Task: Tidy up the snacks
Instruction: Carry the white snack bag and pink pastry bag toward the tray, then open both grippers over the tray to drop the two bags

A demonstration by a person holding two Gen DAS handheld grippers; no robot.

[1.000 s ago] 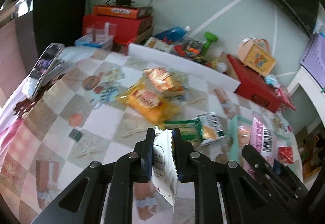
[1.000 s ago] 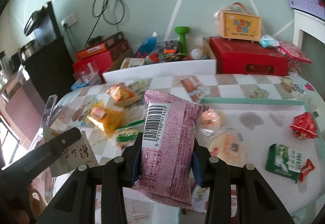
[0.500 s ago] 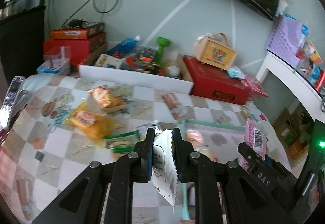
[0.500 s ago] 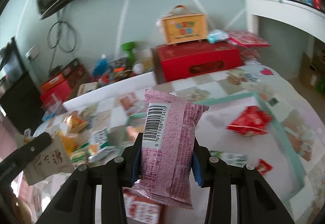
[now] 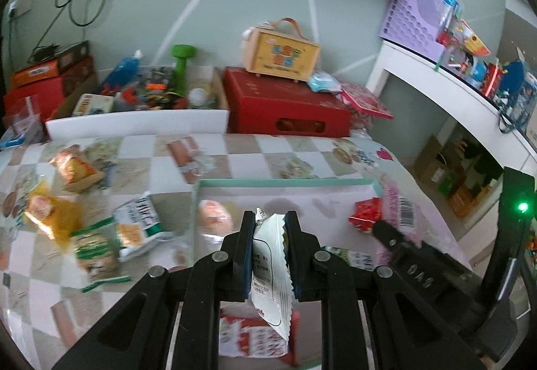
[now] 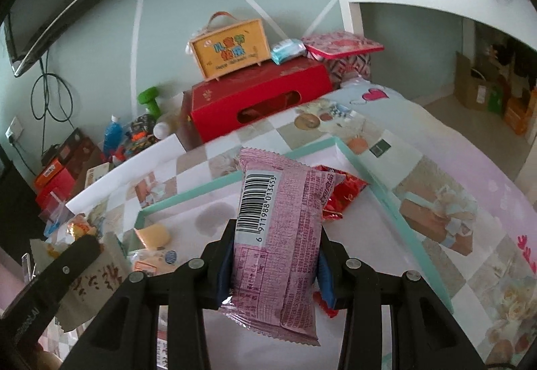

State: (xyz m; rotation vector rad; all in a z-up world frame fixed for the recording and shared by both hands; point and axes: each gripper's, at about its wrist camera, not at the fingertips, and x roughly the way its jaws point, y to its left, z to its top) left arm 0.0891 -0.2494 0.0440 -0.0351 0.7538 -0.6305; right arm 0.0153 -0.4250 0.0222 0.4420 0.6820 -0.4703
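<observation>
In the left wrist view my left gripper point(image 5: 270, 219) is shut on a white printed snack packet point(image 5: 270, 269), hanging over the near left part of a white tray with a teal rim point(image 5: 285, 181). A peach-coloured snack point(image 5: 214, 215) and a red packet point(image 5: 364, 214) lie in that tray. The right wrist view has my right gripper point(image 6: 277, 232) shut on a pink packet with a barcode point(image 6: 282, 256), held above the tray point(image 6: 201, 192) in front of the red packet point(image 6: 342, 195). The left gripper point(image 6: 77, 252) shows at lower left with its packet point(image 6: 97, 279).
Loose snacks lie on the checkered tablecloth left of the tray: a yellow packet point(image 5: 50, 212), a green-and-white one point(image 5: 137, 219) and an orange one point(image 5: 72, 165). Behind stand a white box of clutter point(image 5: 134, 125), a red box point(image 5: 285, 101) and a yellow case point(image 5: 282, 54). A white shelf point(image 5: 453, 95) rises at right.
Both grippers have swung to the right, away from the loose snacks and over the teal-rimmed tray. Each still holds its packet.
</observation>
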